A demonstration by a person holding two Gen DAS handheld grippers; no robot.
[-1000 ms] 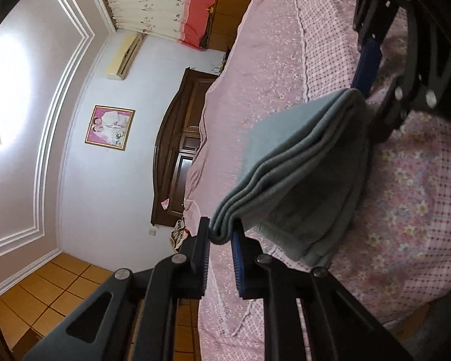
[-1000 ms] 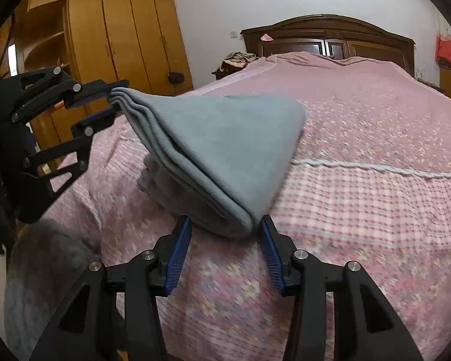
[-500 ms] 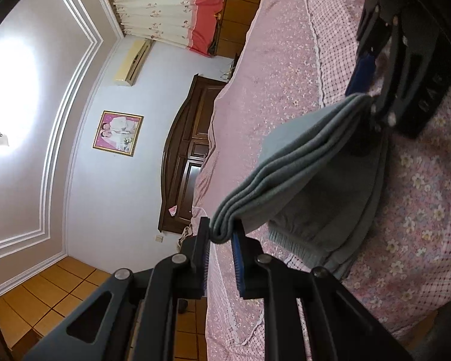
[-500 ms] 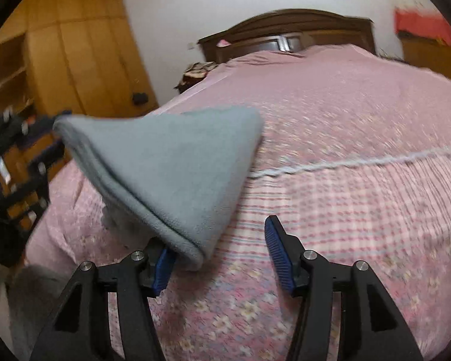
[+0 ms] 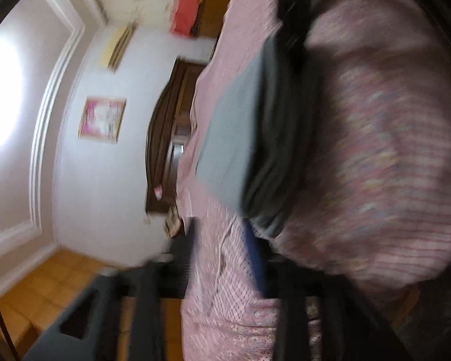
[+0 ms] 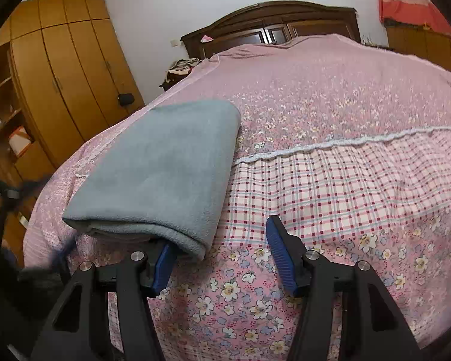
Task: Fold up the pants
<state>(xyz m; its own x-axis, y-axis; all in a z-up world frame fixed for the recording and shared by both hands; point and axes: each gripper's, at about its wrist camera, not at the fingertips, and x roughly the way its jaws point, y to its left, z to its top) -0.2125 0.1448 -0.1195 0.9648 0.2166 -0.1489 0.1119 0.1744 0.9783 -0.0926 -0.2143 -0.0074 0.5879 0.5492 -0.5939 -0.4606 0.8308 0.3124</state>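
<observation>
Pants (image 6: pixel 162 168), folded grey, lie near the bed (image 6: pixel 345 96) side edge
Left hand-held gripper (image 5: pixel 222 258) has just sprung apart, empty; right hand-held gripper (image 6: pixel 222 258) gapes, one pad under the fold; open bedspread rightward

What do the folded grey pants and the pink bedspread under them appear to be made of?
Folded grey pants: probably fleece or brushed knit, going by the matte, softly napped surface and thick rounded fold edges. Pink bedspread: looks like thin woven cotton, printed with checks and small flowers, flat and matte, with a white trim line across it.
</observation>
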